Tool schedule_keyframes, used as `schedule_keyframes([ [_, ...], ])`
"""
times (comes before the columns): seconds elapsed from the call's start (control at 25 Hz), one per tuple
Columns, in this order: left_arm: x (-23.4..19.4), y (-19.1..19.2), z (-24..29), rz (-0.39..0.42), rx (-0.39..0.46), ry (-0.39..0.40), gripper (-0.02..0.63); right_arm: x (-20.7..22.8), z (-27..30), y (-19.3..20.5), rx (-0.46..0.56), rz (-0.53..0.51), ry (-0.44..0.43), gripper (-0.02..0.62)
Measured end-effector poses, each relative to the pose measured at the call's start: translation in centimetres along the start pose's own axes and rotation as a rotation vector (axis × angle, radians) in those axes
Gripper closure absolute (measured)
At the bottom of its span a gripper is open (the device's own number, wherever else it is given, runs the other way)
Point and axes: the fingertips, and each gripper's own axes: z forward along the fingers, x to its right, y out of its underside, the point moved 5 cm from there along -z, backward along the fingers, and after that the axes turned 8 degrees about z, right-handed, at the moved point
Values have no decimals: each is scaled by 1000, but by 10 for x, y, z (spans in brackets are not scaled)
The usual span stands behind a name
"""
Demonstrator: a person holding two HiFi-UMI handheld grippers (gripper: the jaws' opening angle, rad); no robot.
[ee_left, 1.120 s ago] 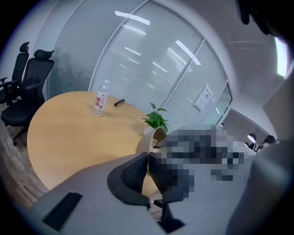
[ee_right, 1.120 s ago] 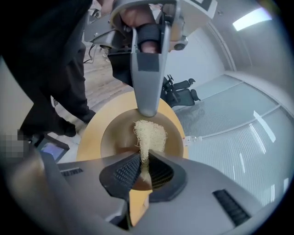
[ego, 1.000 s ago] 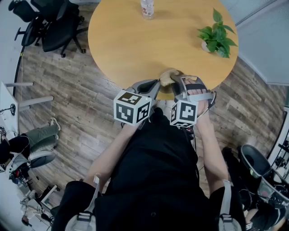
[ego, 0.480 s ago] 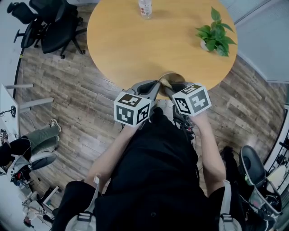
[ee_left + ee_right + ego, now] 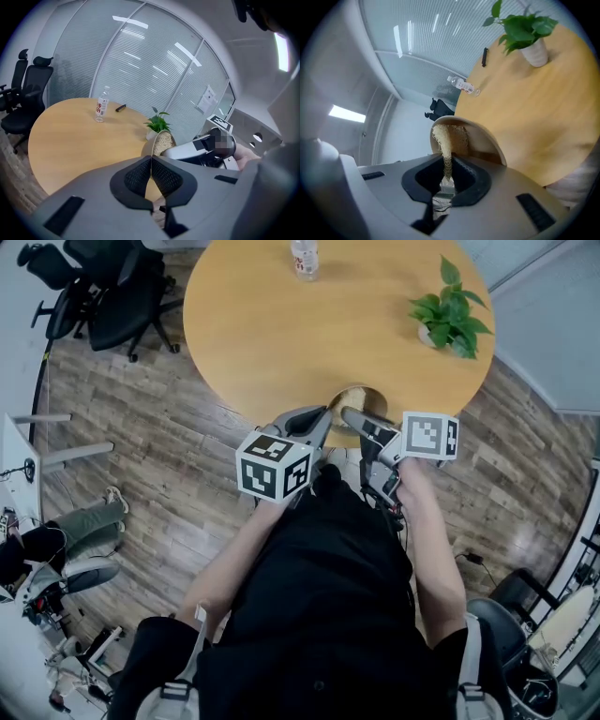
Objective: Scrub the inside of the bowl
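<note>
A beige bowl (image 5: pixel 357 396) is held tilted on edge over the near rim of the round wooden table (image 5: pixel 281 334). My left gripper (image 5: pixel 325 420) is shut on the bowl's thin rim (image 5: pixel 151 158), its dark pads pinching the rim from both sides. A straw-coloured loofah scrubber (image 5: pixel 444 136) lies against the inside wall of the bowl (image 5: pixel 485 138), and my right gripper (image 5: pixel 447 169) is shut on its lower end. In the left gripper view the scrubber (image 5: pixel 163 143) fills the bowl's hollow and the right gripper's fingers (image 5: pixel 187 151) reach in from the right.
A water bottle (image 5: pixel 306 259) stands at the table's far side, with a small dark pen (image 5: pixel 120 108) near it. A potted green plant (image 5: pixel 450 310) sits at the table's right. Black office chairs (image 5: pixel 103 287) stand to the left on the plank floor.
My right gripper has swung out to the right and turned, its marker cube now higher and farther right. The left gripper and the bowl have stayed where they were.
</note>
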Motion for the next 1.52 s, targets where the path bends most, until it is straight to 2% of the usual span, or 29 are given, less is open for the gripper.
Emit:
schedule_keyframes([
  [0.12,0,0,1,6,-2,-5,591,3,-4,-3,62,89,-81,558],
  [0.2,0,-1,0,10,-3,-6,591,7,-6,-5,84,106,-111,558],
  [0.32,3,1,-1,17,-12,8,591,9,-6,0,58,52,-29,558],
  [0.44,8,3,0,39,-20,15,591,5,2,10,-32,-142,90,558],
  [0.56,4,1,-2,34,-6,3,591,3,6,15,-100,-344,159,558],
  [0.76,-1,7,-2,15,-25,-18,591,10,7,24,-236,-816,352,558],
  [1.0,-9,11,-2,-56,-34,-15,591,6,-3,21,-262,-1269,468,558],
  [1.16,-6,13,3,-91,-50,17,591,5,-8,16,-274,-1568,552,558],
  [1.36,-5,15,6,-144,-49,46,589,-2,-9,12,-250,-1812,624,558],
  [1.52,-15,18,5,-216,-29,38,591,-12,-9,13,-203,-1870,623,558],
])
